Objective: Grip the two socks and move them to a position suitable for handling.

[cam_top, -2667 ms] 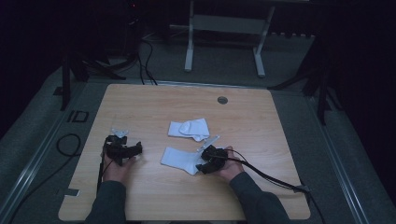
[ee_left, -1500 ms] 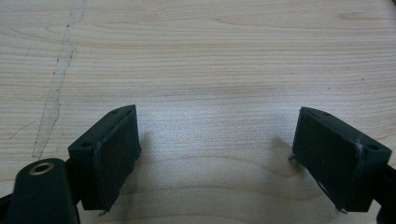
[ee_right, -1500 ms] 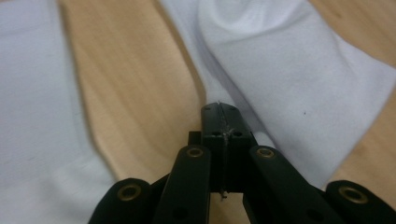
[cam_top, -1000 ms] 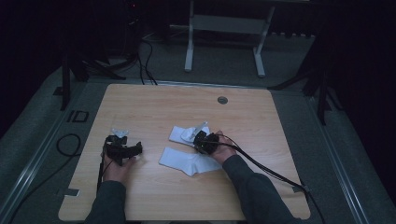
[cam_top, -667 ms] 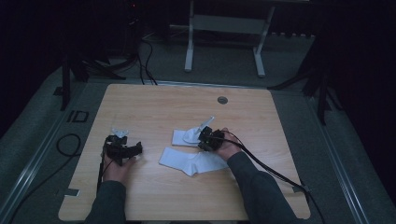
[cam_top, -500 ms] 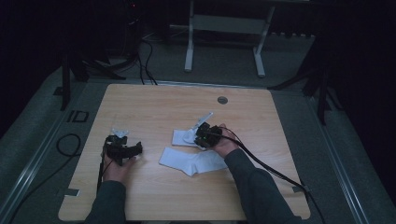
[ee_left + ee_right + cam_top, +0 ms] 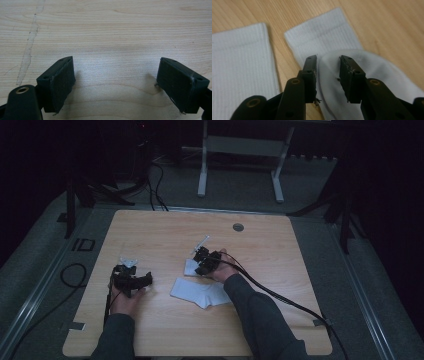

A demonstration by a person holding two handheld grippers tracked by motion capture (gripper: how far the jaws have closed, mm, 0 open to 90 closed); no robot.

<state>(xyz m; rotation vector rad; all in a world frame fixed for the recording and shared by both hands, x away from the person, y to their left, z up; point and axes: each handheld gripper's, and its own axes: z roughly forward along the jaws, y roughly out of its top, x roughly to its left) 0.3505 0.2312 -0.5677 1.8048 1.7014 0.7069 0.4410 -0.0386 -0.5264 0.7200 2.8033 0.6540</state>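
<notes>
Two white ribbed-knit socks lie on the pale wood-grain table (image 7: pixel 150 330). The folded sock (image 7: pixel 342 57) sits near table centre, its cuff flat and toe doubled over in a rounded lobe; the flat sock (image 7: pixel 199 292) lies just at its 6 o'clock. The right gripper (image 7: pixel 327 75) has just been opening: its black jaws straddle the lobe, released, pads not pressing. The left gripper (image 7: pixel 117 82), toward 8 o'clock, stands spread wide over bare wood.

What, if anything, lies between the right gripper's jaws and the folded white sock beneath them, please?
Nothing visible does: the right gripper has just been opening its jaws, which stand right over the folded sock with only its cloth between them.
</notes>
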